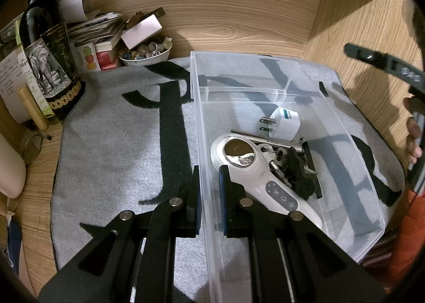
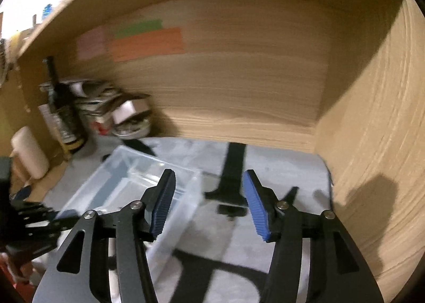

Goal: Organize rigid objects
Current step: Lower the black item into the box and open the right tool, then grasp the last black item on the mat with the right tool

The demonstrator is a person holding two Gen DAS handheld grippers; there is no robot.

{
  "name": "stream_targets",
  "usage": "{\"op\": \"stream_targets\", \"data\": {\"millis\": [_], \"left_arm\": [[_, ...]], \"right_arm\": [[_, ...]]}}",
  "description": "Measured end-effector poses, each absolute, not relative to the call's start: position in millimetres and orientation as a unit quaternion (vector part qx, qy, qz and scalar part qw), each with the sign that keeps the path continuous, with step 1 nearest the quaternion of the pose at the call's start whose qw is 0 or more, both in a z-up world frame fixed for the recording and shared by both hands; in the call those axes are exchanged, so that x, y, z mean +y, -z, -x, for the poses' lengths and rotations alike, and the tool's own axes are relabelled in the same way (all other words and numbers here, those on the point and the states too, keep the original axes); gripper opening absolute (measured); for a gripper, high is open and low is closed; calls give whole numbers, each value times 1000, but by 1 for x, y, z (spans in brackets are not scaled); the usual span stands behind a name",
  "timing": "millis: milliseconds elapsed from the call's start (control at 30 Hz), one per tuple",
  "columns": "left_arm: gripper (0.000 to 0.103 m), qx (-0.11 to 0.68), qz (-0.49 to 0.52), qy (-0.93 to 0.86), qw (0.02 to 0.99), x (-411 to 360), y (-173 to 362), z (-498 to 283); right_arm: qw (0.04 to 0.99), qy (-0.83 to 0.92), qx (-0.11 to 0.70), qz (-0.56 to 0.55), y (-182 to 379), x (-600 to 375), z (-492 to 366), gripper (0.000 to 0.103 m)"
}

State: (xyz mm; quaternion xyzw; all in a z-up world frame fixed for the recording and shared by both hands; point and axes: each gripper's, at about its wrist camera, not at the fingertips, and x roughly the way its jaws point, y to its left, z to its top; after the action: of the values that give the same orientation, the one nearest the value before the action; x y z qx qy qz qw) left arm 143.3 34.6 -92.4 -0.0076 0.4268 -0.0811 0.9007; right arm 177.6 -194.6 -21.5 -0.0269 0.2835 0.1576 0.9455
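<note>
Left wrist view, left to right. At your far left stands a dark glass wine bottle with an elephant label, on the wood-grain table. Beside it lie stacked papers and a white bowl filled with glossy round beads. A grey, napped mat with broad black strokes covers the table's middle. Your left gripper straddles the near left wall of the clear plastic bin: one blue ribbed finger lies outside the wall, the other inside, and the gap between them is narrow, with the wall in it. Whether the pads press the wall cannot be told.

The bin is rectangular, thin-walled and transparent, with a divider near its far end; the far compartment shows only the mat through its floor. The near compartment holds a glossy white handheld device with a round metallic face and a grey button panel, a white plug adapter with metal prongs, a brushed metal bar, and a black angular piece over small metal parts. At the far right edge your right gripper appears as a dark bar, held by a hand.

Right wrist view, blurred. It shows what the other does not: your right gripper with its blue ribbed fingers spread wide and holding nothing, above the mat just right of the bin. A small dark object lies on the mat between the fingertips. The bin's contents are not visible here.
</note>
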Motion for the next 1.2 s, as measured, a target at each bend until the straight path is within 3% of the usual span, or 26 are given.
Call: {"op": "stream_targets", "data": {"millis": [533,567,700,800,867,900,1200], "left_arm": [[10,427,6,80,901,33,93,-143],[10,427,6,80,901,33,93,-143],[10,427,6,80,901,33,93,-143],[10,427,6,81,901,33,93,-143],[10,427,6,81,901,33,93,-143],[10,427,6,81,901,33,93,-143],[10,427,7,81,901,32,94,-143]], "right_arm": [[892,-112,436,43,124,-194,-262,51],[890,-118,438,38,127,-194,-262,57],[894,-112,430,61,130,-188,-259,56],[894,-120,428,55,129,-191,-256,39],[895,-121,427,54,128,-193,-254,19],[894,-123,427,51,127,-195,-252,15],[901,-138,406,67,114,-186,-236,14]]}}
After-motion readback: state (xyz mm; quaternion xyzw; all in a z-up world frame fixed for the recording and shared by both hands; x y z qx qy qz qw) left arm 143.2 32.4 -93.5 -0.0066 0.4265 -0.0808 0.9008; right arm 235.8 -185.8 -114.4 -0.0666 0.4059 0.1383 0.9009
